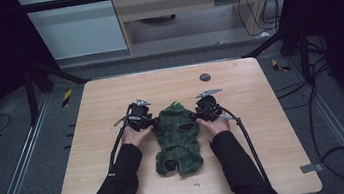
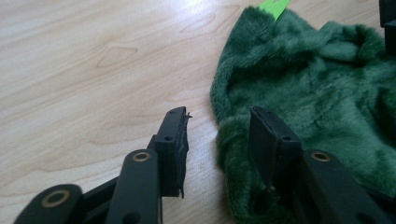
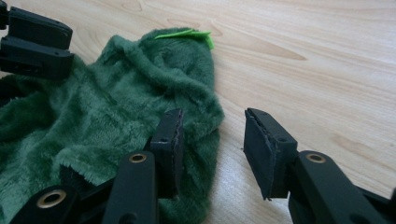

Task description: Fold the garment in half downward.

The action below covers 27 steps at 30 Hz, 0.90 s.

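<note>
- A dark green plush garment (image 1: 177, 137) lay crumpled near the middle of the wooden table (image 1: 260, 130), a bright green tag (image 1: 176, 104) poking out at its far end.
- The left gripper (image 1: 152, 125) sat at the garment's left edge with its jaws parted; in the left gripper view one jaw rested on the pile (image 2: 317, 107) and the other over bare wood, so the hem lay between them, not yet pinched.
- The right gripper (image 1: 196, 118) mirrored it on the right edge, jaws likewise spread, one on the fleece (image 3: 116, 107) and one over the table.
- Judged from this, the work stood at its start: both edges were lined up for a grasp, but nothing was gripped, lifted or smoothed.
- The garment's kind was hard to tell; a dark opening near its close end could be a sleeve or neck.
- A small dark disc (image 1: 205, 77) sat on the table's far side, well apart.
</note>
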Available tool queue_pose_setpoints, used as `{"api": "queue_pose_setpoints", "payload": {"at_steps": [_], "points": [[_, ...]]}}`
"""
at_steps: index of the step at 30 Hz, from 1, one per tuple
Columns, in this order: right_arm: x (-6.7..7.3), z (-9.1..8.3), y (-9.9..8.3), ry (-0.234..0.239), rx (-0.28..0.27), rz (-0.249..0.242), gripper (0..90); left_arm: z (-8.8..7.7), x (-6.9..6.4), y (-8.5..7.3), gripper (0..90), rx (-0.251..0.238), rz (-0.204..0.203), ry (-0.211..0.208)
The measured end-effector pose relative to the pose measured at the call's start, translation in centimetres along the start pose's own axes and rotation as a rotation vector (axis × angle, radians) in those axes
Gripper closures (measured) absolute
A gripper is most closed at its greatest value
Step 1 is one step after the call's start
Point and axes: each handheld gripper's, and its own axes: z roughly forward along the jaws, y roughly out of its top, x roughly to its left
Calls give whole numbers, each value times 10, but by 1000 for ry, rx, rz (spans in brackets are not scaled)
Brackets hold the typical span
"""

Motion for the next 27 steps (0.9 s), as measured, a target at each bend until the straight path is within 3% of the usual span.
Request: {"api": "queue_pose_setpoints", "payload": {"at_steps": [4, 13, 27], "points": [[1, 3, -3, 4, 22, -6, 579, 4, -2, -2, 599, 13, 6, -1], [4, 9, -5, 17, 53, -10, 657, 5, -2, -3, 733, 44, 3, -45], [6, 12, -6, 47, 68, 13, 801, 6, -5, -1, 811, 69, 15, -48]]}}
